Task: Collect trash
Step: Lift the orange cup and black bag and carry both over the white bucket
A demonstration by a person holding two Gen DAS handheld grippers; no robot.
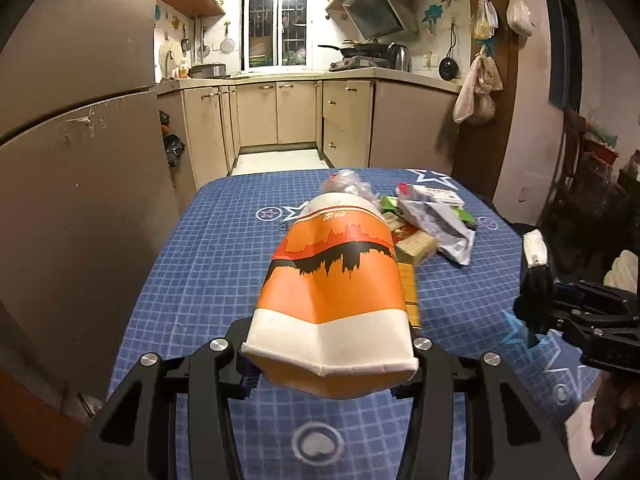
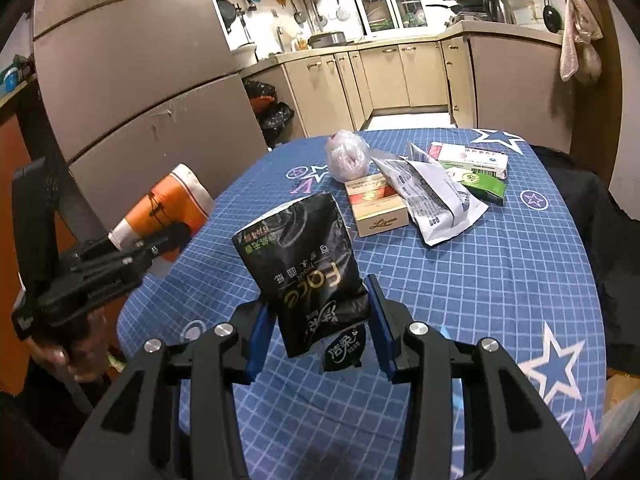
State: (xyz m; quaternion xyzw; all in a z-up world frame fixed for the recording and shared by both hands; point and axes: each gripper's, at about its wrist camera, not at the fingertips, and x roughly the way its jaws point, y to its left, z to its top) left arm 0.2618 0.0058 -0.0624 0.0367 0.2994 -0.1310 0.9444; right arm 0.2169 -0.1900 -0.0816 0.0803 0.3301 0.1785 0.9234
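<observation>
The left tool (image 1: 330,364) grips an orange and white paper bag (image 1: 334,280) by its white end, holding it off the surface (image 1: 208,264). The right tool (image 2: 318,332) clamps a black tissue pack (image 2: 300,268) between its blue pads, also lifted. Farther off on the blue checked surface lies the rest of the trash: a crumpled plastic bag (image 2: 346,154), a cream box (image 2: 376,208), a grey pouch (image 2: 436,200) and, far right, small white and green cartons (image 2: 474,164).

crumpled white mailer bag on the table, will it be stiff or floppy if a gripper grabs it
The crumpled white mailer bag is probably floppy: its film is creased and sags over the gold carton. It looks flat and near empty, so likely light. The glossy surface may slip between pads, and pulling it could nudge the green box beside it.
</observation>
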